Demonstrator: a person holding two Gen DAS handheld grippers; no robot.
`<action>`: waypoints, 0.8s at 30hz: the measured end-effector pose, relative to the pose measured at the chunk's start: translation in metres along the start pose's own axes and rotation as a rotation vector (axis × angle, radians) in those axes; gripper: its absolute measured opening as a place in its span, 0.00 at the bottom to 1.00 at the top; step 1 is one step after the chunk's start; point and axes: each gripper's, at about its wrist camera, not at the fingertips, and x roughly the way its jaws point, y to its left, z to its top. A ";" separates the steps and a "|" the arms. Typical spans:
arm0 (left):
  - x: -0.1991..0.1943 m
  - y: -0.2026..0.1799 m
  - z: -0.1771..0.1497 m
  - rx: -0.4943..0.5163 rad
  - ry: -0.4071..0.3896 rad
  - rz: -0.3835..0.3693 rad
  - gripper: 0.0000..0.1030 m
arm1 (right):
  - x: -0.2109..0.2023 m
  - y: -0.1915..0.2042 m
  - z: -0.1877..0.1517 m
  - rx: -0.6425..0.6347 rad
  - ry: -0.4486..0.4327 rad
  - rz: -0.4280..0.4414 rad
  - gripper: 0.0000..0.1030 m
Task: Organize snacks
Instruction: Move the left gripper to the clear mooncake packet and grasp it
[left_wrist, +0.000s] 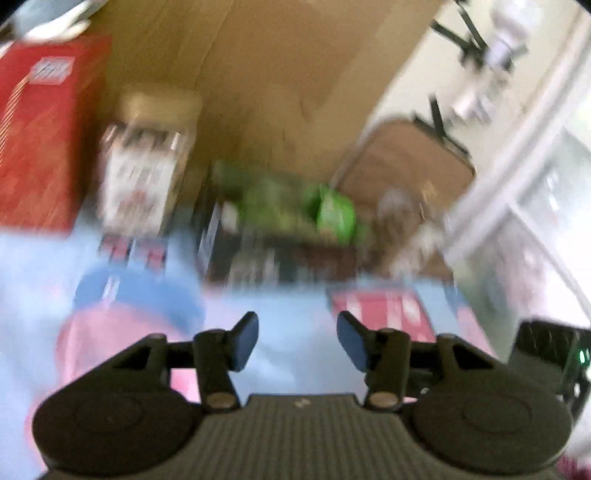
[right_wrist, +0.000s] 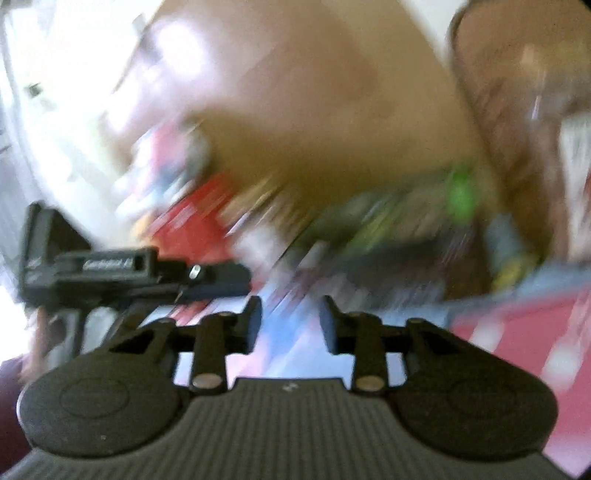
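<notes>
Both views are smeared by motion blur, so we are going by colour and outline.

Largest first: we are seeing a big brown cardboard box (left_wrist: 258, 74) standing open at the back of a table under a pale blue cloth (left_wrist: 295, 314). The snacks are sitting at the box's mouth. A red carton (left_wrist: 40, 129) is standing upright at the left; we are judging it stiff and light, best taken across its narrow sides. Just beside it a clear jar with a beige lid (left_wrist: 147, 162) is standing upright; we are judging it rigid, slick and the heaviest item, so we are advising a hold around the body, below the lid. Green packets (left_wrist: 332, 214) are lying on a dark tray or box, which one we cannot tell; likely soft and crinkly, so a pinch at a sealed edge suits them. A flat red pack (left_wrist: 384, 314) is lying on the cloth nearest the claws.

The left claw (left_wrist: 297, 339) is pointing down toward the cloth, released, nothing between its 2 fingers. The right claw (right_wrist: 290, 325) is pointing lower and flatter toward the packets, also released and empty.
</notes>
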 end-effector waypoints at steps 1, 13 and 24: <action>-0.011 0.003 -0.017 -0.001 0.026 -0.002 0.49 | -0.001 0.008 -0.016 -0.009 0.038 0.028 0.39; -0.112 0.036 -0.141 -0.209 0.028 0.017 0.59 | -0.036 0.077 -0.122 -0.126 0.231 0.098 0.49; -0.096 0.032 -0.191 -0.340 0.034 -0.055 0.58 | -0.018 0.095 -0.132 -0.193 0.339 0.202 0.55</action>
